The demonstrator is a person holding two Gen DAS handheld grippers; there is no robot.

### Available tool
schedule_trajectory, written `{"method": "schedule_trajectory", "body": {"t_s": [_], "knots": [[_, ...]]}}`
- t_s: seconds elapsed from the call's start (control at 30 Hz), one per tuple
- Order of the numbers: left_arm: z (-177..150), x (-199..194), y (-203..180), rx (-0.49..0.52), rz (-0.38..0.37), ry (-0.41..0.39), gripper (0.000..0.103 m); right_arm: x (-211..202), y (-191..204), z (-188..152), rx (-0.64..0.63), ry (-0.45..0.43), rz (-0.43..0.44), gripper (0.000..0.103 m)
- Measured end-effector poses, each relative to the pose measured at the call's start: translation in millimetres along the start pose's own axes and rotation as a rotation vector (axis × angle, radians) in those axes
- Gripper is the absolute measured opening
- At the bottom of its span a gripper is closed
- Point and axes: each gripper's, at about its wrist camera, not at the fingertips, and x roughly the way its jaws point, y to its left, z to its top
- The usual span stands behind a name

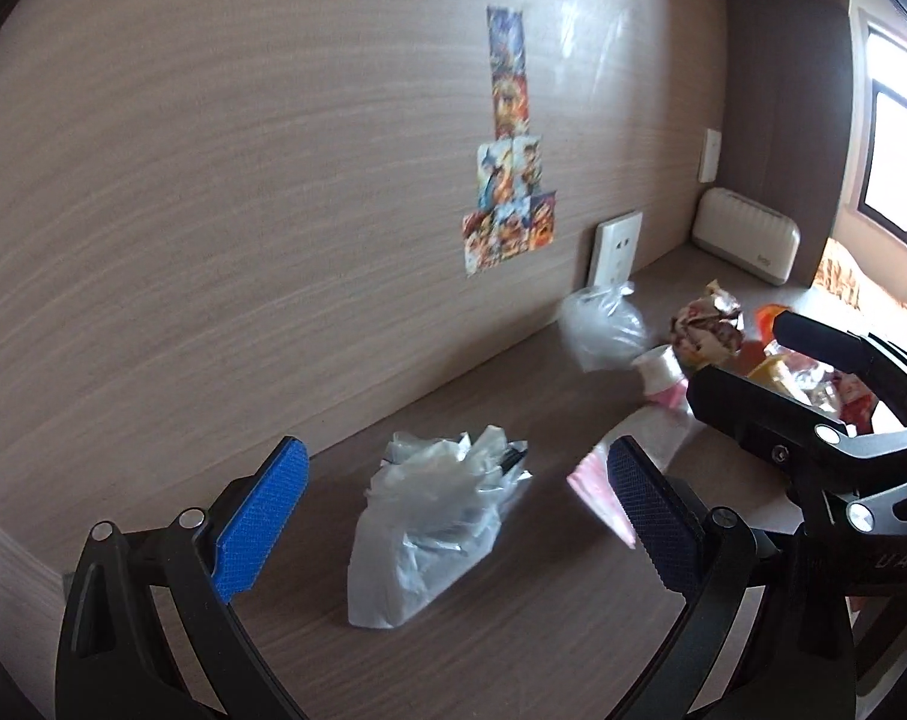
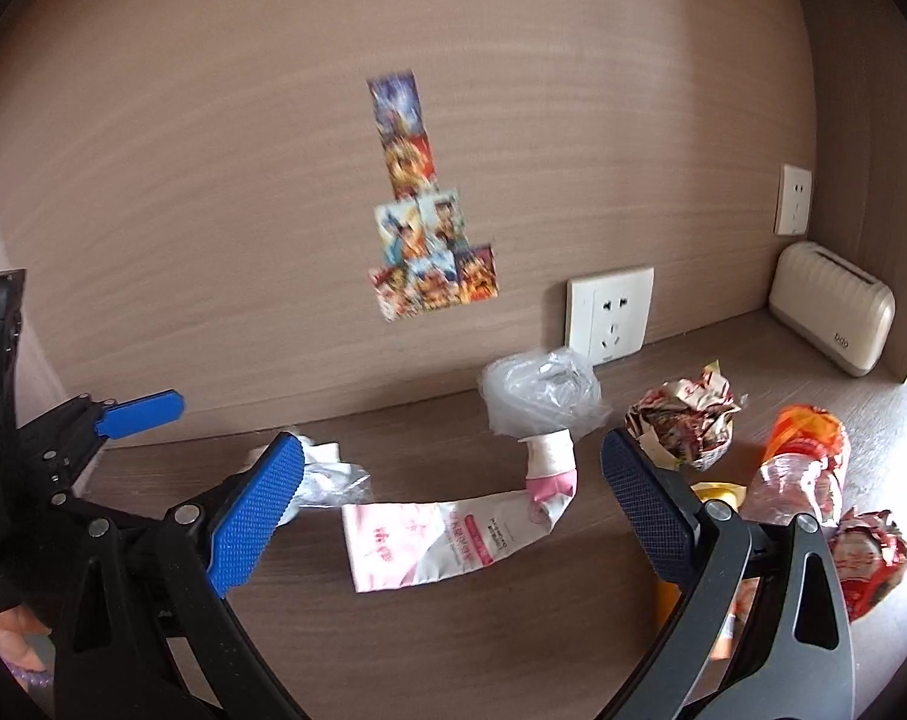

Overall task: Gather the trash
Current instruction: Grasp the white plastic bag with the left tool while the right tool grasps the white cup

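Trash lies on a brown desk [image 1: 513, 630]. My left gripper [image 1: 453, 510] is open and empty, its jaws on either side of a crumpled clear plastic bag [image 1: 435, 516]. My right gripper [image 2: 447, 498] is open and empty over a flattened pink-and-white tube [image 2: 453, 534], which also shows in the left wrist view [image 1: 633, 450]. A second clear bag [image 2: 543, 390] lies near the wall. A crumpled printed wrapper [image 2: 687, 420], a crushed orange-labelled bottle [image 2: 801, 468] and a red wrapper [image 2: 867, 558] lie to the right.
A wood-grain wall [image 2: 273, 150] with stickers [image 2: 423, 204] and a socket [image 2: 609, 312] backs the desk. A cream box [image 2: 831, 306] stands in the far right corner. A window [image 1: 897, 144] is at the right.
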Motion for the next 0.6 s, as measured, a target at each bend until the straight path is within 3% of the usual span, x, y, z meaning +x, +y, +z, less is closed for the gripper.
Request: {"method": "schedule_trajectory", "body": {"t_s": [0.13,0.3,0.37,0.47,0.5,0.53,0.6], "knots": [[-1.7,28.7,5.2,-0.011,0.023,0.044,0.098,28.1,-2.9,-4.5,0.009,0.044,-0.062,0.099],[-7.2,56.0,14.7,-0.065,-0.004,0.095,0.096,63.0,-17.2,-10.4,0.076,0.128,-0.118,0.099],[-7.6,64.7,15.1,-0.074,-0.010,0.115,0.077,75.4,-22.5,-13.1,0.095,0.159,-0.131,0.099],[-5.8,72.5,19.2,-0.101,-0.030,0.139,0.068,91.5,-28.3,-11.6,0.117,0.210,-0.152,0.099],[-5.7,74.0,18.8,-0.098,-0.031,0.143,0.067,96.5,-28.9,-10.7,0.114,0.227,-0.158,0.095],[-5.5,74.7,17.9,-0.092,-0.028,0.144,0.066,102.1,-29.1,-11.0,0.109,0.252,-0.153,0.081],[-4.9,75.3,14.2,-0.074,-0.022,0.145,0.063,112.4,-31.6,-14.2,0.121,0.312,-0.159,0.064]]}}
